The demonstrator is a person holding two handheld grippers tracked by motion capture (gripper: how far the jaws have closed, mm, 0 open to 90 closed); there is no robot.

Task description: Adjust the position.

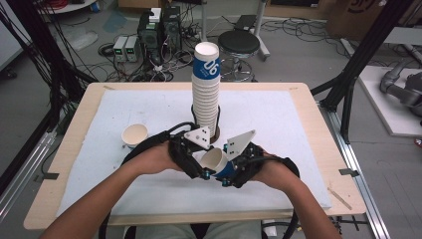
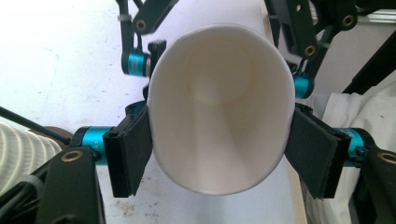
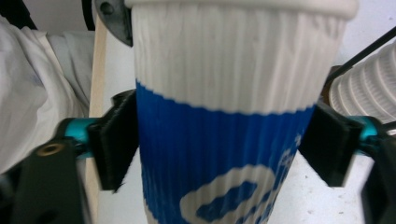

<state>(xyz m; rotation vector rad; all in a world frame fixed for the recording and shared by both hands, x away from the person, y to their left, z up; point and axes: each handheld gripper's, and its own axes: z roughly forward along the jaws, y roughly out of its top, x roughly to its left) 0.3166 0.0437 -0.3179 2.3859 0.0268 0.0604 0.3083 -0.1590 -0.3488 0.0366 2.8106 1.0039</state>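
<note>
High view is showing both grippers meeting over the white mat (image 1: 149, 189) near the table's front edge, the left gripper (image 2: 219, 154) squeezing the rim of a ribbed paper cup (image 1: 219, 163) while the right gripper (image 3: 219, 154) is bracketing its blue body, just before the tall cup stack (image 1: 206, 89).

The worktop (image 1: 69, 164) is a light wooden board, and a white sheet (image 1: 149, 189) covers most of it. On the sheet stands a tall stack of paper cups (image 1: 206, 94) near the middle, and a single white cup (image 1: 135, 135) stands upright to its left.
</note>
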